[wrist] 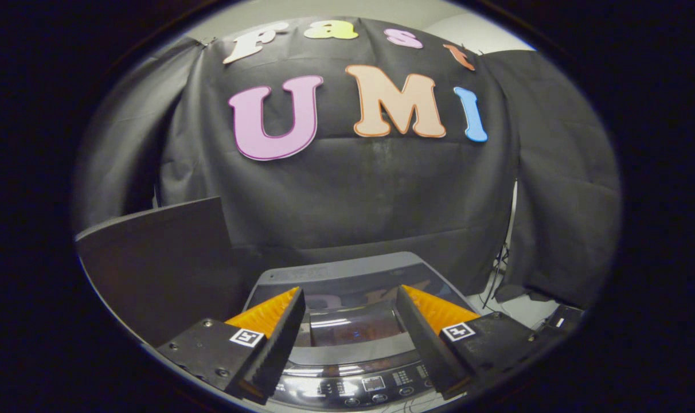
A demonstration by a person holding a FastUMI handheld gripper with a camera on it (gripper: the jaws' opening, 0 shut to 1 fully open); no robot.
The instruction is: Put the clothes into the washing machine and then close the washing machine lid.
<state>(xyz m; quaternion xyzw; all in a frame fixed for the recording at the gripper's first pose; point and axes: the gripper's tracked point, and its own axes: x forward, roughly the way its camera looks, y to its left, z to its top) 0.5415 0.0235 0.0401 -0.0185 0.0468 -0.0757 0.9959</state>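
Gripper [350, 298] level above washing machine [347, 275], fingers spread, lid [353, 321] closed.

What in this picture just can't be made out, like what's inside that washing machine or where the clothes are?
- Washing machine drum: hidden under the closed glossy lid, gripper view.
- Control panel markings: too small, partly behind the open tool fingers.
- Dark board beside the machine: whatever lies behind it is hidden.
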